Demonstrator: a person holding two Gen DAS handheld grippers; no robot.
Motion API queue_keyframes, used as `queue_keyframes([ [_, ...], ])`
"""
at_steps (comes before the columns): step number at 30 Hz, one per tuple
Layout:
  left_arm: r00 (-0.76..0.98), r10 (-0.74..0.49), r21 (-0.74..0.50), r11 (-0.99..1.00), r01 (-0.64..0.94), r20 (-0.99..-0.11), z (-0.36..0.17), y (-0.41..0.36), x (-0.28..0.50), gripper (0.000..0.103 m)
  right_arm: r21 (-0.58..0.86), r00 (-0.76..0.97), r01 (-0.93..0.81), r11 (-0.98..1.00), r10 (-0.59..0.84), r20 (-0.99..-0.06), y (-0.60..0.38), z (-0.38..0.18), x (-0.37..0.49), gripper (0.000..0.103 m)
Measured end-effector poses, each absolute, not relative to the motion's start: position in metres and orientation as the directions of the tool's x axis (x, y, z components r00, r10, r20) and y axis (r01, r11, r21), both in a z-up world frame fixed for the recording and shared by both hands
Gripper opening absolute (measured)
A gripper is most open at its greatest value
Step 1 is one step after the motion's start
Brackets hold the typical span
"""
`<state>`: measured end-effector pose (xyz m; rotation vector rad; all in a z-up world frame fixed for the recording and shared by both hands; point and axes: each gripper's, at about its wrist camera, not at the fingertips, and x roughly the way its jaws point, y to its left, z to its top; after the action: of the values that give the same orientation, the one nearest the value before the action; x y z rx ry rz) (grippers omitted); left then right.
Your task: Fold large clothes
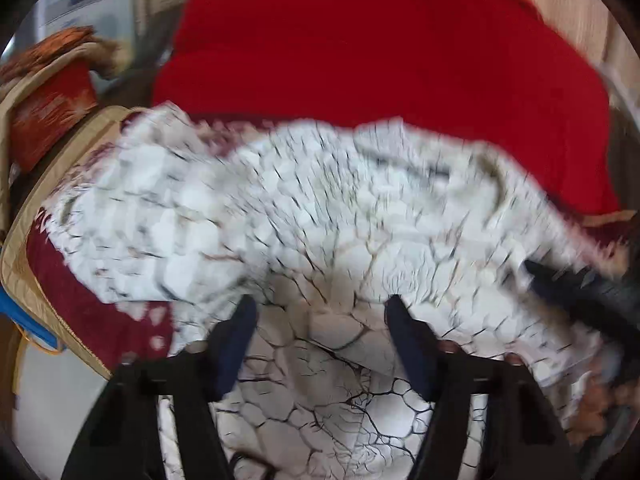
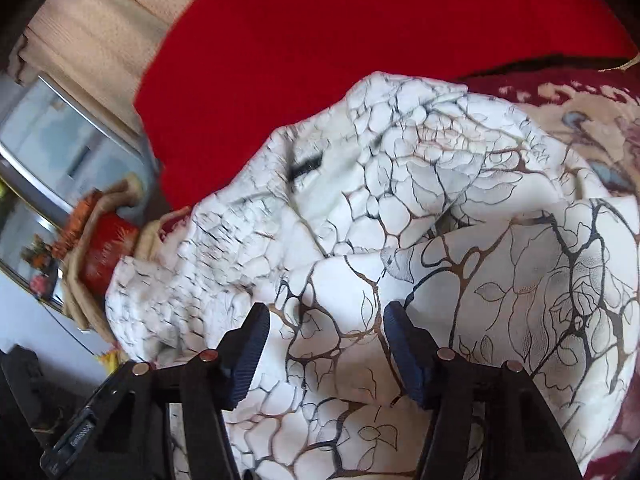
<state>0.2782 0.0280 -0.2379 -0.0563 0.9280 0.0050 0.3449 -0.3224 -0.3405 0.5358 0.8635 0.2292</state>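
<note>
— Two grippers, one white vein-printed garment (image 2: 400,220): what is their state?
— Your left gripper (image 1: 322,312) and right gripper (image 2: 326,320) both have fingers spread wide, nothing between them. The garment lies rumpled on the maroon floral bedspread (image 2: 568,92), near the red blanket (image 2: 360,20).
— What are the risks?
— If you close on the heaped folds you may pinch several layers and drag the bedspread along; the left view is blurred, so aim is uncertain.

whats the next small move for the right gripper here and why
Probably close the right gripper on the raised fold of the white patterned garment: its fingers stand apart with cloth bunched between them, nothing pinched yet. The left gripper looks open too.
</note>
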Motion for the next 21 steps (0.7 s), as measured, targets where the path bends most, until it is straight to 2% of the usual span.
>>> queue_keyframes([
  [2, 0.538, -0.035, -0.061, 0.998, -0.03, -0.842, -0.249, 0.028, 0.287, 0.053, 0.548, 0.626, 0.015, 0.837, 0.419, -0.658, -0.324, -0.338, 0.347, 0.063],
  [5, 0.566, -0.079, -0.146, 0.986, -0.074, -0.82, -0.229, 0.056, 0.28, 0.056, 0.62, 0.646, 0.017, 0.784, 0.465, -0.605, -0.337, -0.334, 0.343, 0.064],
  [7, 0.637, -0.076, -0.199, 0.972, -0.124, -0.767, -0.202, 0.092, 0.269, 0.078, 0.622, 0.674, -0.011, 0.783, 0.465, -0.573, -0.34, -0.324, 0.339, 0.065],
  [9, 0.694, -0.005, -0.2, 0.959, -0.2, -0.72, -0.183, 0.126, 0.258, 0.092, 0.602, 0.716, -0.045, 0.797, 0.446, -0.537, -0.337, -0.314, 0.332, 0.073],
  [10, 0.719, 0.07, -0.196, 0.94, -0.28, -0.692, -0.171, 0.158, 0.25, 0.095, 0.598, 0.732, -0.06, 0.799, 0.443, -0.518, -0.336, -0.309, 0.328, 0.075],
  [12, 0.72, 0.13, -0.22, 0.902, -0.372, -0.682, -0.166, 0.201, 0.245, 0.095, 0.61, 0.739, -0.09, 0.788, 0.463, -0.49, -0.332, -0.304, 0.324, 0.076],
  [14, 0.686, 0.142, -0.292, 0.83, -0.476, -0.714, -0.174, 0.26, 0.245, 0.095, 0.613, 0.736, -0.105, 0.783, 0.475, -0.482, -0.327, -0.303, 0.324, 0.076],
  [18, 0.633, 0.038, -0.451, 0.67, -0.591, -0.773, -0.221, 0.344, 0.258, 0.095, 0.601, 0.738, -0.103, 0.793, 0.466, -0.488, -0.321, -0.304, 0.326, 0.076],
  [21, 0.651, -0.093, -0.585, 0.548, -0.598, -0.753, -0.259, 0.378, 0.27, 0.095, 0.597, 0.738, -0.104, 0.796, 0.464, -0.49, -0.32, -0.306, 0.326, 0.076],
])
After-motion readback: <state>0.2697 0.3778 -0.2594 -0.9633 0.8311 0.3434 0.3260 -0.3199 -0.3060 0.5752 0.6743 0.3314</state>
